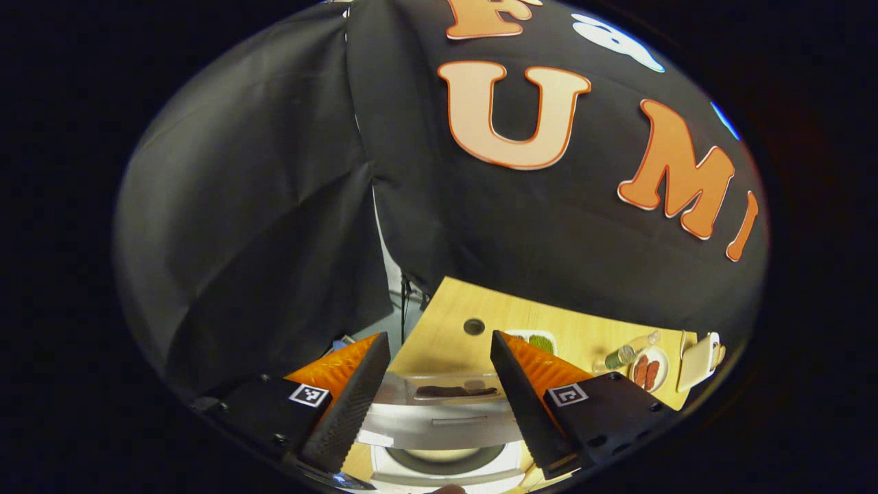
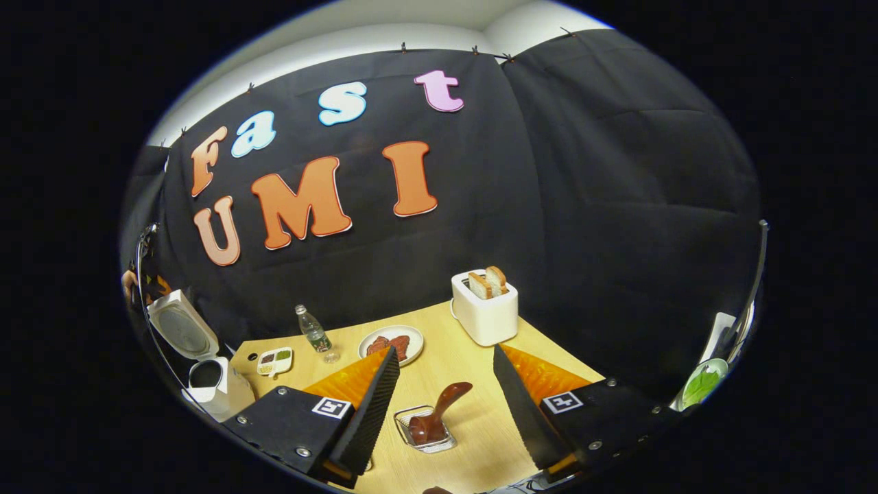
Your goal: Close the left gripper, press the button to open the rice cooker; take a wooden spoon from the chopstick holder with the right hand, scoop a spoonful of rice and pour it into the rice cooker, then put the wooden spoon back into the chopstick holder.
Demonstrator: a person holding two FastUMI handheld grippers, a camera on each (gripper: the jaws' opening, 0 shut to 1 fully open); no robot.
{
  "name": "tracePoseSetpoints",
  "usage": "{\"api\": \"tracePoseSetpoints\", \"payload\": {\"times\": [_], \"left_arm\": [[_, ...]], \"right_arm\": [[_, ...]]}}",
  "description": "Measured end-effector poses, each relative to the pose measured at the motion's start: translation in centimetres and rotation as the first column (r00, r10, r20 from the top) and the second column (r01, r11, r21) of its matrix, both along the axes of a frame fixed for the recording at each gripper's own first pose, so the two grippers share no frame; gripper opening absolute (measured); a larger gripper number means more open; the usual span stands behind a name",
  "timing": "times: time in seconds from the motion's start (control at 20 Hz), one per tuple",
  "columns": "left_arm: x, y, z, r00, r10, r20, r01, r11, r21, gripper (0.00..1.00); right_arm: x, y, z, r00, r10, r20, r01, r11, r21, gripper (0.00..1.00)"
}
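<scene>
Both grippers stand released from where I sit. Between my left gripper's (image 1: pixel 439 398) spread fingers, just past the tips, I see the rice cooker (image 1: pixel 446 439) with its lid (image 1: pixel 449 391) tipped up and the inner pot showing below. My right gripper (image 2: pixel 444 412) holds nothing; between its parted fingers, close ahead on the wooden table (image 2: pixel 473 425), the wooden spoon (image 2: pixel 439 412) leans in the clear chopstick holder (image 2: pixel 425 429). In the right gripper view the open rice cooker (image 2: pixel 206 384) sits well off to the left at the table's edge. Farther back I see a small sauce dish (image 2: pixel 274 361), a water bottle (image 2: pixel 313 333), a plate of meat (image 2: pixel 391 343) and a white toaster (image 2: pixel 484 309) with bread slices.
</scene>
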State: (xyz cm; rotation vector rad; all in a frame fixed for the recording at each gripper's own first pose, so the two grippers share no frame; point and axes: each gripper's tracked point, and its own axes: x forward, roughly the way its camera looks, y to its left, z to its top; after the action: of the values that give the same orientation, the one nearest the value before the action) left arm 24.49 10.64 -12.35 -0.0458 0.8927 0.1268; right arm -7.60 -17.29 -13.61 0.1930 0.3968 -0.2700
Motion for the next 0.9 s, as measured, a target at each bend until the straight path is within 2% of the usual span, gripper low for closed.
{"api": "tracePoseSetpoints", "payload": {"times": [0.15, 0.3, 0.55, 0.65, 0.7, 0.9], "left_arm": [[-5.7, -0.7, -2.5, 0.984, 0.023, -0.178, -0.024, 1.0, -0.007, 1.0], [-10.1, -2.0, -5.4, 0.961, 0.009, -0.278, -0.015, 1.0, -0.02, 1.0], [-16.1, -3.2, -12.4, 0.898, -0.011, -0.44, -0.014, 0.998, -0.054, 1.0], [-17.9, -3.2, -14.9, 0.867, 0.003, -0.499, -0.041, 0.997, -0.065, 1.0], [-17.4, -3.2, -14.2, 0.889, 0.011, -0.459, -0.043, 0.997, -0.059, 1.0], [-17.4, -3.4, -14.9, 0.929, -0.009, -0.37, -0.001, 1.0, -0.027, 1.0]], "right_arm": [[0.9, 0.8, -1.8, 0.998, 0.041, -0.044, -0.04, 0.999, 0.02, 0.87], [2.1, 1.8, -2.2, 0.995, 0.086, -0.043, -0.084, 0.996, 0.036, 0.86], [3.4, 3.5, -2.6, 0.987, 0.15, -0.055, -0.148, 0.988, 0.052, 0.86], [3.7, 4.1, -2.9, 0.984, 0.168, -0.063, -0.165, 0.985, 0.053, 0.87], [3.7, 4.4, -3.2, 0.982, 0.174, -0.067, -0.171, 0.984, 0.048, 0.86], [3.5, 5.7, -4.5, 0.978, 0.189, -0.091, -0.185, 0.981, 0.052, 0.87]]}}
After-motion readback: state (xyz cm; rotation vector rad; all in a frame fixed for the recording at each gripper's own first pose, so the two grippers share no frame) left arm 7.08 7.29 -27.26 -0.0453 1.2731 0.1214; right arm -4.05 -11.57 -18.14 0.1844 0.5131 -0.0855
